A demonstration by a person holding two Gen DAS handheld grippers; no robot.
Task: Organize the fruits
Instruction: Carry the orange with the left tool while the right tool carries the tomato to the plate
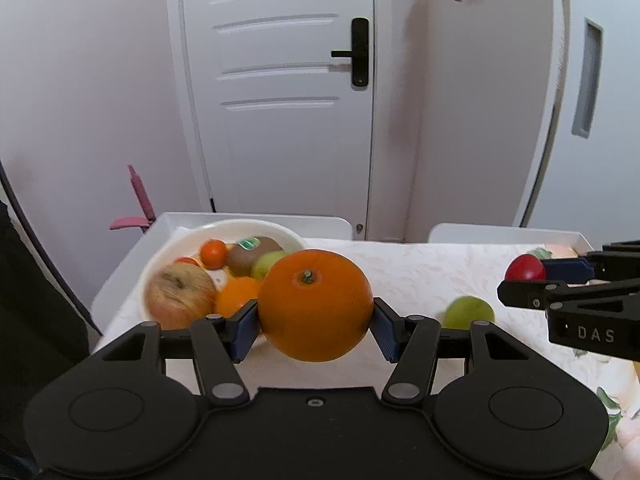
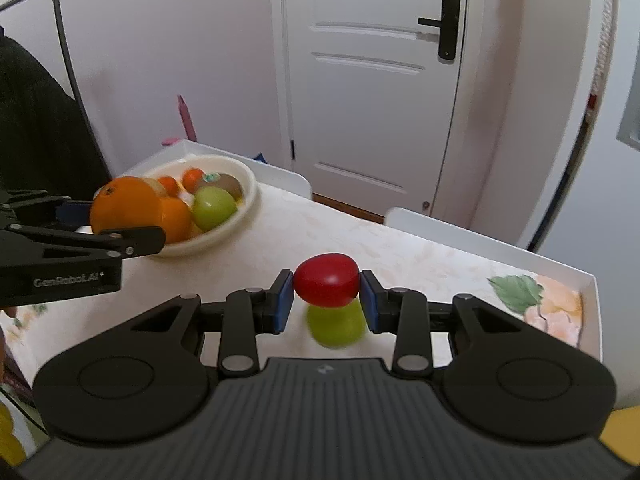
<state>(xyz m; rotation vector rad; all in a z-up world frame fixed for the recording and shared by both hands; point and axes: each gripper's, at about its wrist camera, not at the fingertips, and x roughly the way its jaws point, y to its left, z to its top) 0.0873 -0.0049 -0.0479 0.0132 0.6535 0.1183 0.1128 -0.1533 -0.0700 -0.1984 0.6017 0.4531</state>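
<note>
We have the left gripper (image 1: 316, 322) clenched on a large round orange with a green stem stub (image 1: 315, 305), its blue pads pressed against either flank at centre frame of the left wrist view. The right gripper (image 2: 327, 300) is clenched on a small glossy red oval fruit (image 2: 326, 279), mid-frame in the right wrist view. Both fruits hang clear above the pale flowered tablecloth (image 1: 408, 272).

The step in hand, as we judge it, is carrying both pieces to the shallow white round bowl (image 1: 160, 256), left of centre in the left wrist view. To do it well we should keep the pads level across the orange's widest part — it is heavy and smooth, and a tilt could let it roll out. We would set it down on a bare part of the bowl or low against the pile, then release. The red fruit is soft-looking, so a light squeeze is enough; it should go in second, so the two grippers do not crowd each other over the rim.

Counted: two grippers, two fruits held. One green round fruit (image 2: 336, 326) lies loose on the cloth, low in frame under the red one. In the bowl we make out a blurred reddish apple (image 1: 180, 294), one more orange (image 1: 237, 294), one green fruit (image 1: 270, 263), one brown kiwi with a sticker (image 1: 252, 254), and two small orange-red fruits (image 1: 213, 254) — though the pile may hide others.
</note>
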